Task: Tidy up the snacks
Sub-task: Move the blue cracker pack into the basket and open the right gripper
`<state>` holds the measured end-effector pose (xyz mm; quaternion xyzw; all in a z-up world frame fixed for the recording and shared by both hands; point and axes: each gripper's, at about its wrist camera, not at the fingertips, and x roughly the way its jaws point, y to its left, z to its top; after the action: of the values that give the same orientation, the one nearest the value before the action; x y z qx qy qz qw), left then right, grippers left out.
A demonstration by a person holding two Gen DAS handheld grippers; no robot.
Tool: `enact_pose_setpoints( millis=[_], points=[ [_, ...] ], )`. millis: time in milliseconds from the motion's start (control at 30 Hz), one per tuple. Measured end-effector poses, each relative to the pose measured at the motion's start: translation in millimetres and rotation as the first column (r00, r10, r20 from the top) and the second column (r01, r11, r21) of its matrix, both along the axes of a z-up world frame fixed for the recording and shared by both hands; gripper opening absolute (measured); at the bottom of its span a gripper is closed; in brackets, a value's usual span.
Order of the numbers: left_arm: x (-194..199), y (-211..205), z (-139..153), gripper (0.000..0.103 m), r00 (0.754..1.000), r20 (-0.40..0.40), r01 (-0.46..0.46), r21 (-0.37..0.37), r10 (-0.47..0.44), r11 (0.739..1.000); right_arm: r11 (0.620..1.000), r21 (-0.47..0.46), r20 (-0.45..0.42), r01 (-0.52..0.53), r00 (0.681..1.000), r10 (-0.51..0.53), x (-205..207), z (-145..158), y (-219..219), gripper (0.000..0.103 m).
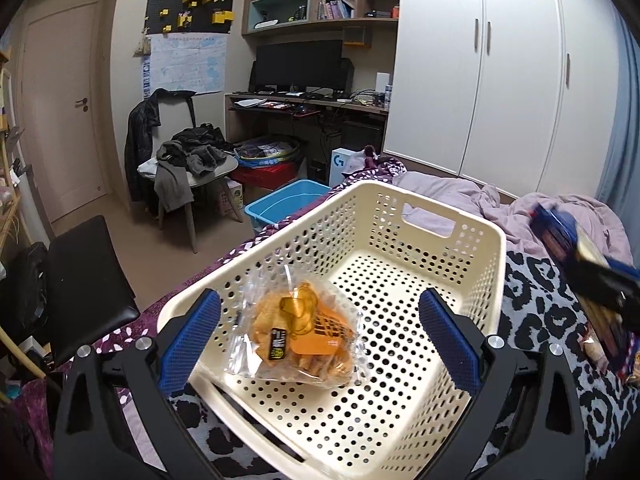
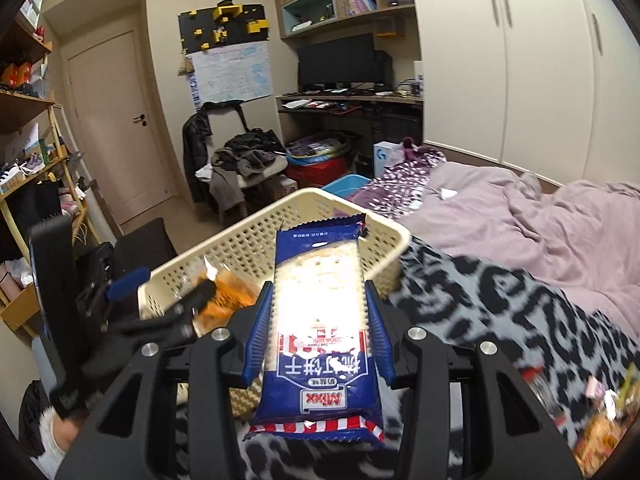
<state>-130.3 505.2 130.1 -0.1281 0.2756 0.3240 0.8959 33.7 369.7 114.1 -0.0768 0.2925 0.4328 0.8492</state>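
The right gripper (image 2: 318, 332) is clamped on a blue cracker packet (image 2: 318, 320), its blue pads pressing the packet's two long sides near mid-length. The packet's long axis runs along the fingers, toward 12 o'clock in the right wrist view: its red-and-white striped end lies nearest the camera at 6 o'clock, and its far sealed end reaches over the near rim of the cream perforated basket (image 2: 384, 236). The print reads upside down from this camera.

The left gripper (image 1: 320, 332) holds its jaws wide apart over the basket (image 1: 492, 276), gripping nothing. Between its fingers, on the basket floor, lies a clear bag of golden snacks (image 1: 298, 332) with an orange label, toward the basket's 9 o'clock wall.

Only the left wrist view shows the basket's floor and its cut-out handle at 12 o'clock; there the cracker packet (image 1: 568, 236) is only a blurred blue shape at 3 o'clock. Only the right wrist view shows the packet's print and a blurred heap of more snacks (image 2: 600, 428) on the leopard-print blanket (image 2: 500, 300) at 4 o'clock.
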Motion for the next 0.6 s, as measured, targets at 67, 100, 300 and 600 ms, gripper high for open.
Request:
enact_pose_setpoints(
  millis=[67,100,300,600],
  points=[
    [-3,3,-1,0.101,1.0,0.001,-0.009,-0.004,0.009,1.0,1.0,0.002,-0.008,-0.014,1.0,0.014,3,0,13,0.044],
    [-4,5,-1,0.101,1.0,0.002,-0.013,-0.005,0.013,1.0,1.0,0.003,-0.01,-0.019,1.0,0.019,3,0,17,0.044],
    [-7,8,-3,0.101,0.999,-0.006,-0.035,-0.003,0.035,0.999,0.999,0.001,-0.026,-0.034,0.999,0.034,13,-7,42,0.044],
    [-4,8,-8,0.101,0.998,-0.03,-0.049,-0.002,0.049,0.999,0.999,0.01,-0.047,-0.053,0.997,0.053,23,-16,60,0.062]
  ],
)
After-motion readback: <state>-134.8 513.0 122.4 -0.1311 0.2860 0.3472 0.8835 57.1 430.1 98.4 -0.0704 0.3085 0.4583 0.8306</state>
